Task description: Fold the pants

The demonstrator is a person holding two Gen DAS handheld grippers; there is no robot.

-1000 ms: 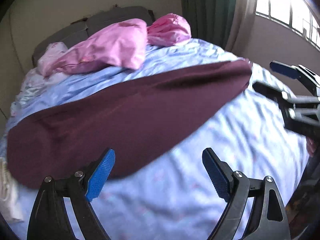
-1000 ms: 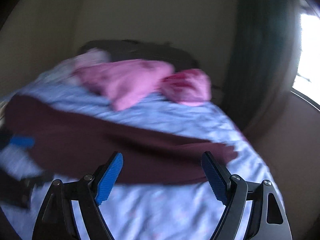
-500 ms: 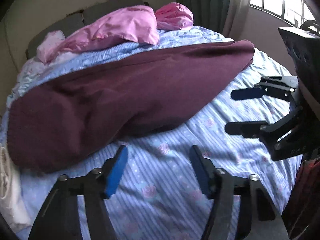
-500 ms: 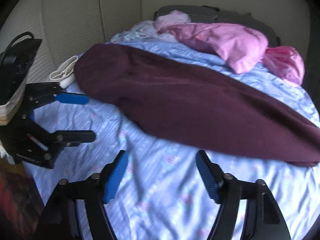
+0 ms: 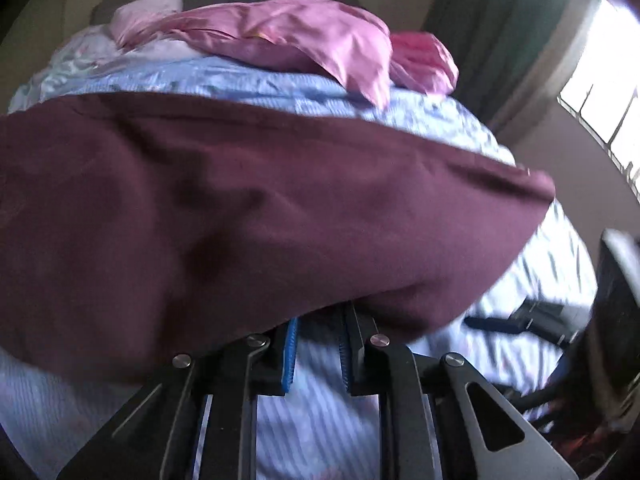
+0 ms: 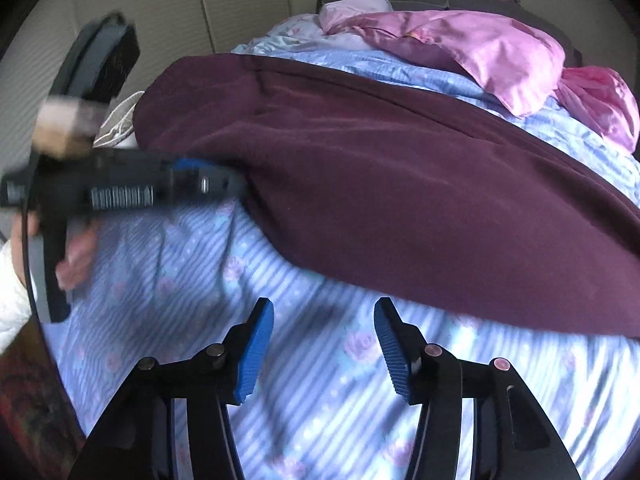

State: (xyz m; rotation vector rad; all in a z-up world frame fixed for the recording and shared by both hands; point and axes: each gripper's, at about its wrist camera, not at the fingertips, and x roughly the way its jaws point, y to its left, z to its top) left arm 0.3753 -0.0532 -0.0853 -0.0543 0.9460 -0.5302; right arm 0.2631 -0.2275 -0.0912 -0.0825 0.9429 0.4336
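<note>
So the surface is a bed with a blue striped floral sheet [image 6: 168, 280], cream wall behind it, green curtain [image 5: 480, 28] and one bright window [image 5: 600, 96] off to the side. One pair of maroon pants [image 5: 260, 208] lies stretched across the sheet, below two pink pillows [image 6: 500, 52] by the headboard. Two grippers here. The left gripper [image 5: 318, 350] has just been closing down to a narrow gap right at the pants' near edge; can't tell if cloth is actually pinched. The right gripper [image 6: 324, 344] has also been closing, about half wide, nothing but sheet between its jaws, just short of the pants.
</note>
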